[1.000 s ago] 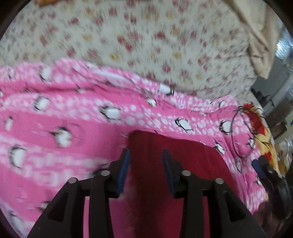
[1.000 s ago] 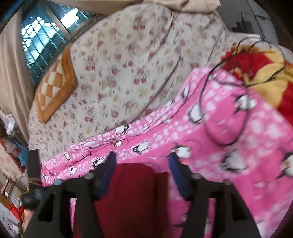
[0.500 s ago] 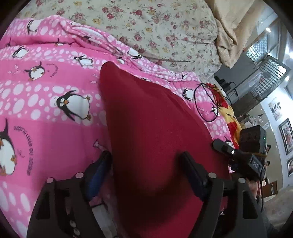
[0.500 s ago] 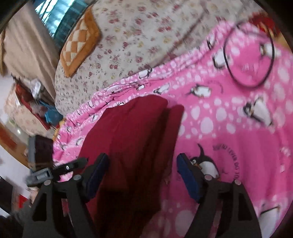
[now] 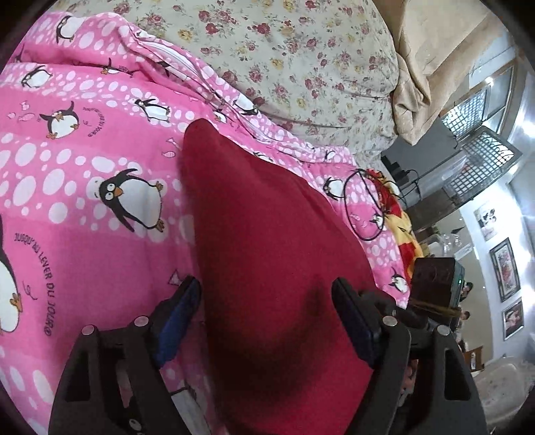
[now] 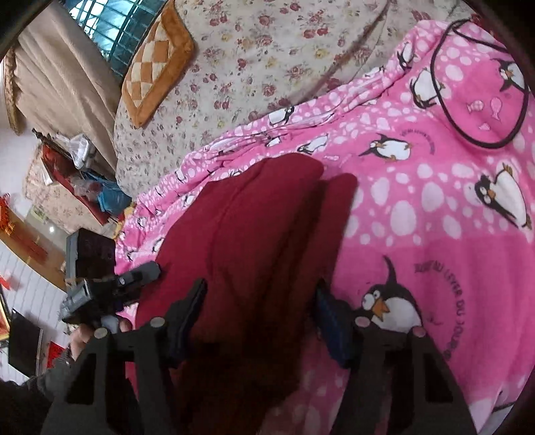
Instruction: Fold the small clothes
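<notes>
Lying flat on the pink penguin blanket [image 5: 83, 234], the red garment [image 5: 267, 251] fills the middle of the left wrist view, its far end tapering to a rounded tip near the blanket's rumpled edge. The left gripper [image 5: 267, 321] straddles the cloth's near part; its jaws stand released, blue pads clear of the fabric, after opening within the last second. This view alone shows the floral sheet [image 5: 301, 60] running up to a beige curtain [image 5: 434, 67], a black cable loop [image 5: 364, 204] on the blanket by a red-and-yellow cloth [image 5: 398, 214], and framed pictures [image 5: 505, 267] on a white wall. The right gripper's camera block shows at the right edge, beyond the garment.

From the right wrist view the garment [image 6: 250, 234] reads differently: two rounded lobes lie side by side at its far end with a dark crease between them, something the left view hides. The right gripper [image 6: 260, 311] also straddles the cloth, jaws released though just narrowed a little, with the fabric between them untouched. Only here appear an orange checked cushion [image 6: 157, 63] on the sheet [image 6: 267, 50], a window [image 6: 113, 26] behind it, and the left gripper [image 6: 110, 287] held in a hand [image 6: 83, 338] beside the garment's left edge. The cable loop [image 6: 478, 83] sits far right.
</notes>
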### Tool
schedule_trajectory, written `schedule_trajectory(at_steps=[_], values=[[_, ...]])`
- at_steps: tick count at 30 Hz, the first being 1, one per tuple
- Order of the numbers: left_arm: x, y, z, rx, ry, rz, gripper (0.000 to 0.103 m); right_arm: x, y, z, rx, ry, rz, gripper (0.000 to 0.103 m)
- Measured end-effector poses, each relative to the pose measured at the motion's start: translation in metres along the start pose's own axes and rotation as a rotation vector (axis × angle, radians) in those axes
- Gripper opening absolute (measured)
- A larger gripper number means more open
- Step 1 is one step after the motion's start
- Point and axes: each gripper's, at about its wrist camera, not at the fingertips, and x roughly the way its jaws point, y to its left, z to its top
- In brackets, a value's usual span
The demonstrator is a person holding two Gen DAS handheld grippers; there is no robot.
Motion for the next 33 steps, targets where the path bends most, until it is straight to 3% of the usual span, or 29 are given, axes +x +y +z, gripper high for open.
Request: schedule_trajectory(at_steps=[4,9,12,14,19,26,29,33], values=[[-0.003,-0.004,-0.003,0.024,0.003,-0.002,0.059,-0.004,-0.006,-0.002,0.028,-0.002,0.023,0.059],[-0.001,0.002,-0.002,0.028,-0.008,0.048,0.032,0.0,-0.004,-0.002,0.022,-0.012,0.008,0.058],[-0.007,-0.008,-0.004,0.081,-0.026,0.082,0.02,-0.005,0.004,-0.003,0.002,-0.026,-0.001,0.041],[-0.018,-0.014,-0.002,0.105,-0.038,0.075,0.016,-0.01,0.015,-0.002,-0.018,-0.042,-0.015,0.037],[-0.067,-0.016,0.018,0.155,-0.089,0.091,0.015,-0.011,0.06,0.016,-0.07,-0.066,-0.02,0.036],[-0.128,0.008,0.072,0.174,-0.178,0.269,0.015,0.048,0.115,0.062,-0.045,-0.094,0.061,0.036],[-0.134,0.037,0.092,0.14,-0.184,0.3,0.015,0.087,0.12,0.076,-0.007,-0.075,0.101,0.036],[-0.105,0.079,0.101,0.102,-0.136,0.335,0.016,0.136,0.105,0.078,0.032,-0.039,0.089,0.036]])
